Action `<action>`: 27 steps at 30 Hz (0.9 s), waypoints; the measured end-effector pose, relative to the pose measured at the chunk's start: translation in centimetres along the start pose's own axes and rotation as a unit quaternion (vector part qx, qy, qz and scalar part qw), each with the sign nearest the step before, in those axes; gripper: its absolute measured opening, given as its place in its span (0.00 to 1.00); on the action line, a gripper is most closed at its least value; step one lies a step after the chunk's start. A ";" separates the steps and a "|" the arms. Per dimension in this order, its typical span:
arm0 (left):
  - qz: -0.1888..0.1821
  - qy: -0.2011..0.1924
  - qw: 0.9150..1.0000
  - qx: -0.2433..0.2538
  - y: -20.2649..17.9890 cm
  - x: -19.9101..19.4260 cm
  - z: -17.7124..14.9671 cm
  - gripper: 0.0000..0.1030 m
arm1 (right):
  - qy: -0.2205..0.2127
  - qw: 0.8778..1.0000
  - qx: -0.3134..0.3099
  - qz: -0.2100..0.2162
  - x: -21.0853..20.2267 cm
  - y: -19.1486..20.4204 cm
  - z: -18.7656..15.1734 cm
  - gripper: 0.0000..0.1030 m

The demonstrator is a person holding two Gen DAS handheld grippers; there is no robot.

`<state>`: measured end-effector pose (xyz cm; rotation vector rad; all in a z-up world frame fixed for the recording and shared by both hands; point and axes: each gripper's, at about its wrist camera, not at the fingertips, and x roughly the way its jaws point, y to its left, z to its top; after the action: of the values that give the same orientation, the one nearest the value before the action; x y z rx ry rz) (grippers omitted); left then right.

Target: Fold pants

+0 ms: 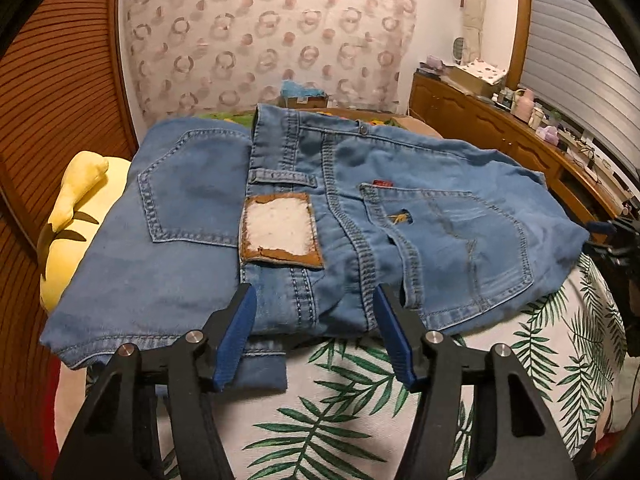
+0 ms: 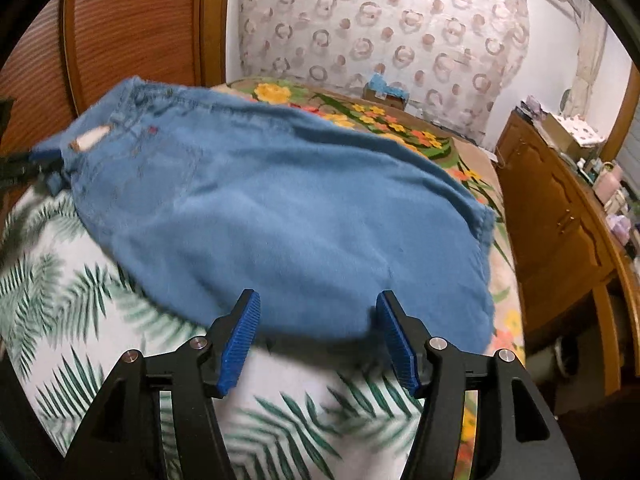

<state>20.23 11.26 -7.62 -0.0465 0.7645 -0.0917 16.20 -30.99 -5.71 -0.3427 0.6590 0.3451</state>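
The jeans (image 1: pixel 352 216) lie on a bed, on a white sheet (image 1: pixel 360 412) printed with green palm leaves. They are folded over themselves: in the left wrist view a lower layer with one back pocket (image 1: pixel 192 188) spreads to the left, and the waistband part lies on top of it, showing a worn leather patch (image 1: pixel 280 232), a belt loop, a small red tab and a second back pocket (image 1: pixel 456 240). A hem of the lower layer sticks out at the near edge, just beside the left blue pad.

The left gripper (image 1: pixel 316 336) sits at the near edge of the jeans with its fingers spread wide; the denim fold lies between the two blue pads, but they do not close on it. At the right rim of this view the other tool touches or nearly touches the far right corner of the denim.

In the right wrist view the jeans (image 2: pixel 288 224) appear as a broad blue sheet, blurred. The right gripper (image 2: pixel 318 338) is also wide open, its fingers at the near edge of the cloth and holding nothing. Beyond the jeans lies a flowered blanket (image 2: pixel 400 124). A yellow plush toy (image 1: pixel 76 216) rests left of the jeans, and a wooden cabinet (image 2: pixel 560 220) stands to the right of the bed.
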 end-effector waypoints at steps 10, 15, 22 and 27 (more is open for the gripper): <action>0.017 0.012 1.000 0.004 0.4 1.0 -0.6 0.60 | 0.039 0.997 -0.020 -0.057 2.1 -0.6 -2.0 0.63; 0.035 0.018 0.999 0.005 0.5 1.5 -0.7 0.60 | 0.032 0.996 -0.043 -0.067 4.6 0.2 -1.0 0.63; 0.033 0.022 0.999 -0.009 1.0 1.7 -1.0 0.60 | 0.020 0.999 -0.022 -0.045 5.7 -0.7 -0.6 0.63; 0.028 0.015 0.999 -0.022 1.4 1.5 -0.7 0.60 | 0.016 0.999 -0.011 -0.031 5.4 -1.7 -0.9 0.63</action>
<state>20.96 12.48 -9.24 -0.0654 0.7975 -0.0214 20.40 -31.85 -9.52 -0.3891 0.6758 0.2881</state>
